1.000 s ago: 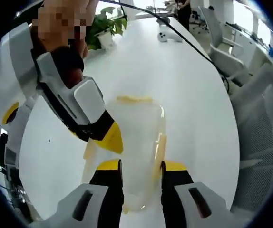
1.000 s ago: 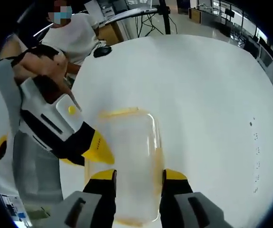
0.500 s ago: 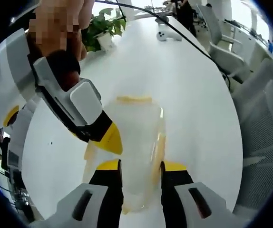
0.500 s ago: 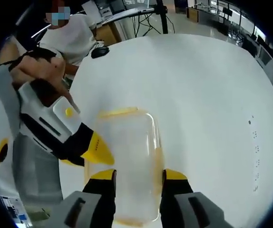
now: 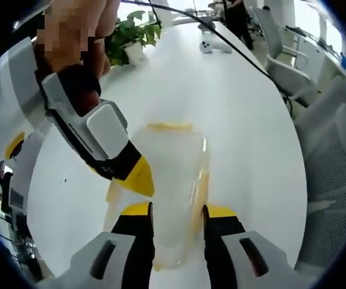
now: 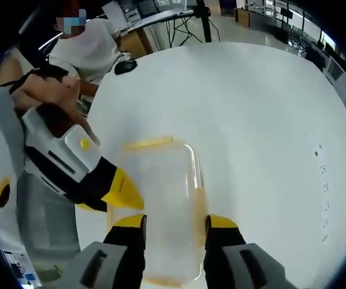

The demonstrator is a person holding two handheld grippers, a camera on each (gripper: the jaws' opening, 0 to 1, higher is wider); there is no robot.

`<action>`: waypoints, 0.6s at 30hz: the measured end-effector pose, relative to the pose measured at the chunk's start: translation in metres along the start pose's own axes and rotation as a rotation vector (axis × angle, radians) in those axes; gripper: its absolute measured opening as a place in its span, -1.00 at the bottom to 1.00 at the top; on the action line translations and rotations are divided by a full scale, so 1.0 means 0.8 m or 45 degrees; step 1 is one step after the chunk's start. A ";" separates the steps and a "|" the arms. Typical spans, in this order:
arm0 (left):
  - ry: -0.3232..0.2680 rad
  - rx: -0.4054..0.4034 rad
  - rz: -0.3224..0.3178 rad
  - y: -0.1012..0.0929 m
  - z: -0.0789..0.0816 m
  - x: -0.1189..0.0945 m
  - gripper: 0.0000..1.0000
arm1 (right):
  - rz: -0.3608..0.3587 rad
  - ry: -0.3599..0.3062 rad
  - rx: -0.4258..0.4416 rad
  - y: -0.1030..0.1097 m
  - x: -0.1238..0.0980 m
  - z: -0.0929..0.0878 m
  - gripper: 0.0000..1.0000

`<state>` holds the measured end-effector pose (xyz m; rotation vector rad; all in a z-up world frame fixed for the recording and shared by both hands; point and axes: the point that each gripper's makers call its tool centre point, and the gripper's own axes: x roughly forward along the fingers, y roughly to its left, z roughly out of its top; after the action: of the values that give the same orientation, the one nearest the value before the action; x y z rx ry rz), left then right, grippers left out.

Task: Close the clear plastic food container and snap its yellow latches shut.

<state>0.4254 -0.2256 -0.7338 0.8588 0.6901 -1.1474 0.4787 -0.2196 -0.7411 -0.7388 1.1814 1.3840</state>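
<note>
White table (image 5: 245, 120), container (image 5: 173, 180) lying on it, lid down, long axis along both views; each gripper at one container end; left gripper (image 5: 176, 212) jaws spread, astride near end; right gripper (image 6: 174, 223) jaws spread likewise; yellow latch (image 6: 149, 143) at far end; side latch (image 5: 200, 186) beside container's right edge

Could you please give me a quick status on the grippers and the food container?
Left gripper and right gripper open, jaws straddling opposite ends of the clear container. Lid on; yellow latches visible, state unclear. White table, nothing in the way.
</note>
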 end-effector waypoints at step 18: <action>0.014 -0.009 -0.071 -0.007 0.006 -0.003 -0.27 | -0.059 -0.030 -0.032 -0.002 -0.011 0.000 -0.33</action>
<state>0.4198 -0.2292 -0.7308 0.8445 0.7306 -1.1900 0.4818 -0.2226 -0.7337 -0.7611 1.1238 1.3682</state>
